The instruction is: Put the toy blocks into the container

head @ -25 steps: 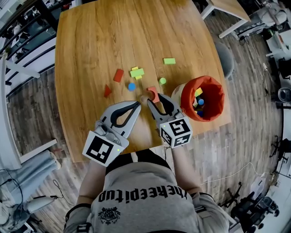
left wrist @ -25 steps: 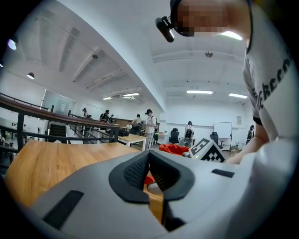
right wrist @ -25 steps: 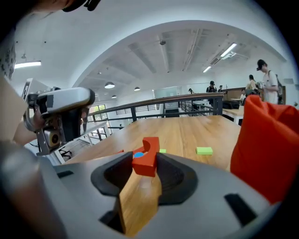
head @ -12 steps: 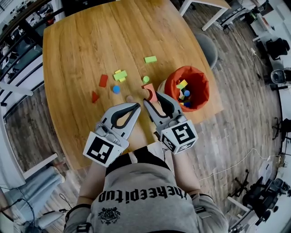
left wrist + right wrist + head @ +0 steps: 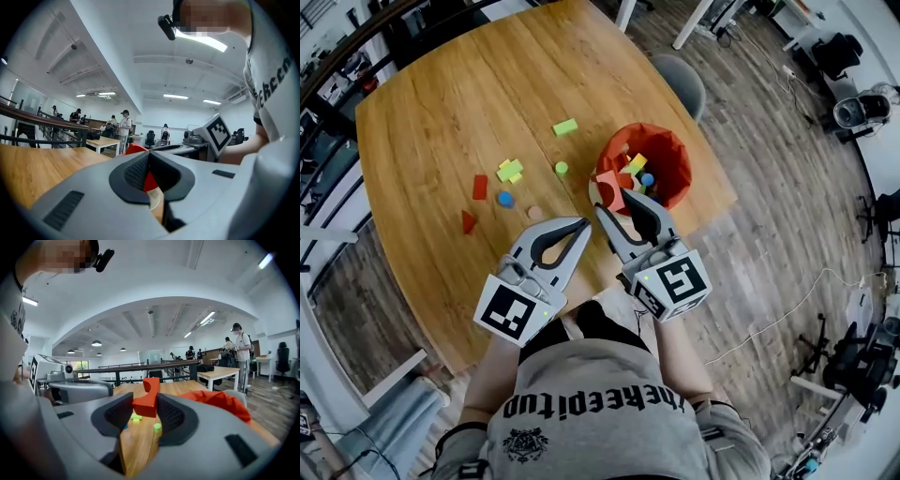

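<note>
One red arch-shaped block [image 5: 146, 401] is clamped between the fingers of the right gripper [image 5: 619, 204]. It hangs clear of the table [image 5: 441, 112], just beside the near rim of the orange container [image 5: 661, 141]. The left gripper [image 5: 579, 225] is beside it over the near edge of the table, fingers together with nothing between them.

There is one container, standing toward the table's near right corner. Several blocks already lie in it, yellow, blue and red among them, but they are too jumbled to count.

Eight loose blocks lie on the table, spread across its middle, well apart from the container:
- one flat green block [image 5: 565, 127], the farthest out
- one small green round piece [image 5: 562, 168], the loose piece nearest the container
- one green bar [image 5: 508, 170] lying across one yellow piece [image 5: 516, 178]
- one red oblong block [image 5: 480, 187]
- one blue disc [image 5: 505, 199]
- one red triangle [image 5: 468, 221], nearest the left edge
- one pale disc [image 5: 534, 213], just ahead of the left gripper's fingers

A grey chair [image 5: 680, 80] stands on the wooden floor [image 5: 769, 244] off the table's far right edge. Past the table there are more tables, a railing and several people standing.
</note>
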{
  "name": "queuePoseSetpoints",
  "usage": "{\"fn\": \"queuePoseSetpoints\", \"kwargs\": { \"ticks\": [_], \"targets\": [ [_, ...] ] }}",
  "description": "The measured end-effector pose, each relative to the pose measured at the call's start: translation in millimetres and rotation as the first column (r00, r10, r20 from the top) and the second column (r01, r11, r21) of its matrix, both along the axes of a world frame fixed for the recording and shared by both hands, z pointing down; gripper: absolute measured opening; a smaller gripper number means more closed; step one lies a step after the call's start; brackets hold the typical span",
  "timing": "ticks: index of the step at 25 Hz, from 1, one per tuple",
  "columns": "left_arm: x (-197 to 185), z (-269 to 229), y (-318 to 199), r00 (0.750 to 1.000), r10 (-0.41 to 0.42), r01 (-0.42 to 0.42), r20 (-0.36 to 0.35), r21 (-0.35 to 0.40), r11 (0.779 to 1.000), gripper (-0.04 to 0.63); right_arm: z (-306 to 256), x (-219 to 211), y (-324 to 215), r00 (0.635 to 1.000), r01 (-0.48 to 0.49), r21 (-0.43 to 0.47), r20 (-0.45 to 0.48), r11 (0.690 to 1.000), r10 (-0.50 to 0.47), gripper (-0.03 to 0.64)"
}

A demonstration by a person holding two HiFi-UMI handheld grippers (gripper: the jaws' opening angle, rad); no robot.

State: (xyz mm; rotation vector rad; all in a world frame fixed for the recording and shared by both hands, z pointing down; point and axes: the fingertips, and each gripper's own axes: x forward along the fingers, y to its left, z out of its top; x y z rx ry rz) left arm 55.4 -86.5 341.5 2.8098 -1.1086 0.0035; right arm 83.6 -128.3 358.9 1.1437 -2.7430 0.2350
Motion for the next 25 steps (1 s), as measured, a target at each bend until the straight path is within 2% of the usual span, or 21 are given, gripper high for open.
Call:
{"fn": "queuePoseSetpoints", "kwargs": {
  "ticks": [7, 12, 25],
  "targets": [
    [38, -6, 1, 0.995, 0.100, -0.100, -0.009, 0.013, 0.995, 0.014, -5, 51, 1, 0.992, -0.126, 0.015, -0.007, 0.992, 0.126, 0.166],
    [58, -7, 2, 0.991, 0.137, -0.137, -0.009, 0.010, 0.991, 0.014, -7, 75, 1, 0.985, -0.175, 0.019, -0.010, 0.984, 0.175, 0.166],
    [65, -4, 1, 0.991, 0.130, -0.130, 0.003, 0.004, 0.991, 0.014, 5, 93, -14, 0.979, -0.202, 0.015, -0.019, 0.979, 0.202, 0.167]
  ]
}}
